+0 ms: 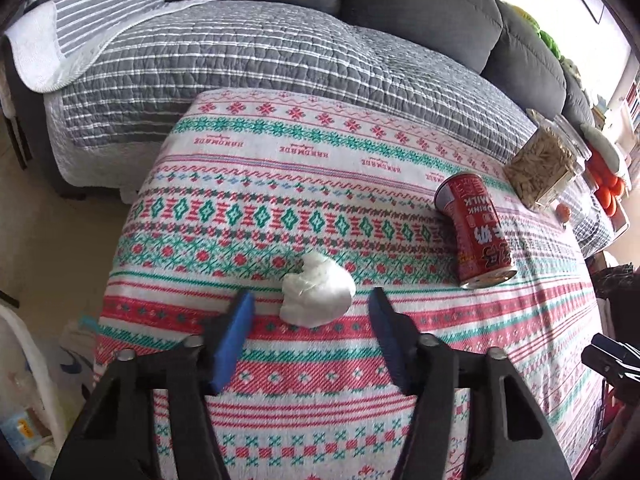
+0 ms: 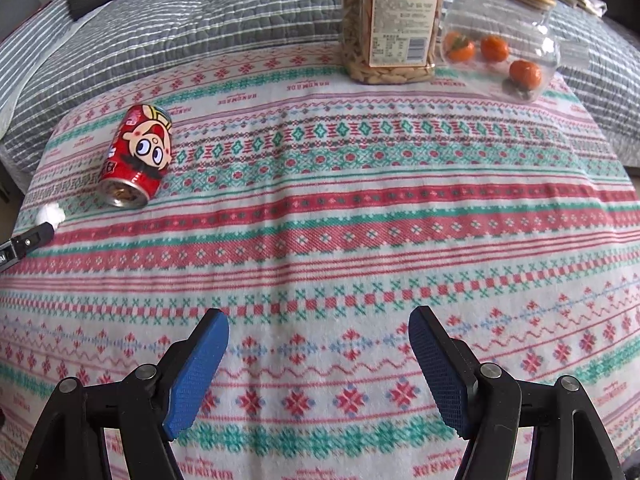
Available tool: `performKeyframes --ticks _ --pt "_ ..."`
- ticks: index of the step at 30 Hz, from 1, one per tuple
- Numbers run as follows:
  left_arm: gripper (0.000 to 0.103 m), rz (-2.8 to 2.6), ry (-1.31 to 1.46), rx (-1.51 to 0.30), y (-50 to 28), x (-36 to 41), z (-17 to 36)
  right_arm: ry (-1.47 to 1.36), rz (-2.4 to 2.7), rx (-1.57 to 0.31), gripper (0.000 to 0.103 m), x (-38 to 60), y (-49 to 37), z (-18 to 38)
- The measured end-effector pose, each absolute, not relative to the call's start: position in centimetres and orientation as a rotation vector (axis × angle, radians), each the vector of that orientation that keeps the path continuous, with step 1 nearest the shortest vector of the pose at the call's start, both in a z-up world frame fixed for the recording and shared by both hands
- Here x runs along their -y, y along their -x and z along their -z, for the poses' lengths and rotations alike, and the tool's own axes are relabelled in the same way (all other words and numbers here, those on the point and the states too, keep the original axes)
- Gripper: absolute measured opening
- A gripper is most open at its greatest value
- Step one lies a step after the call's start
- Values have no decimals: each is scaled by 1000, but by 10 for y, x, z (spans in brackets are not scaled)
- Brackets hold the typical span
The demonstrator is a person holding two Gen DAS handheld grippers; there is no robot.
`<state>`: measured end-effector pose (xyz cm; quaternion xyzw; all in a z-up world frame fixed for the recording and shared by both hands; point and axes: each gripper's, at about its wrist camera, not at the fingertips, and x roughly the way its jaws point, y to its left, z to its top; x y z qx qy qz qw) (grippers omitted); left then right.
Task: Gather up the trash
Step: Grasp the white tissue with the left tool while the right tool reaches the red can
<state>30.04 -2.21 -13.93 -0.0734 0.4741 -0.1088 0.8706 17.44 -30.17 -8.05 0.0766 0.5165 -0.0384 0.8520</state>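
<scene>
A crumpled white tissue (image 1: 318, 289) lies on the patterned tablecloth (image 1: 280, 208). My left gripper (image 1: 312, 300) is open, its blue pads on either side of the tissue's near edge, not touching it. A red milk drink can (image 1: 476, 230) lies on its side to the right of the tissue. In the right wrist view the can (image 2: 134, 158) lies at the far left with the tissue (image 2: 51, 213) beyond it at the edge. My right gripper (image 2: 318, 320) is open and empty over the near part of the cloth.
A clear jar of snack sticks (image 2: 386, 24) and a tipped glass jar holding tangerines (image 2: 500, 40) stand at the table's far side. A grey sofa with a striped quilt (image 1: 240, 64) lies behind the table. The left gripper's finger (image 2: 28, 240) shows at the right view's left edge.
</scene>
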Motion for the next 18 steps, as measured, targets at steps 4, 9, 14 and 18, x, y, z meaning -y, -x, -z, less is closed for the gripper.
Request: performKeyframes --ticks 4,9,14,18 --pt "28 221 166 -1002 -305 22 142 -179 77 -1081 78 295 -186 81" --pt "24 232 169 -1036 -304 23 137 -226 50 -1071 78 278 -204 82" --pt "24 231 147 -1042 -294 19 129 -268 16 -1060 78 255 -226 85" --pt "24 228 144 -1052 -287 10 123 -305 -10 -1049 78 236 -245 91"
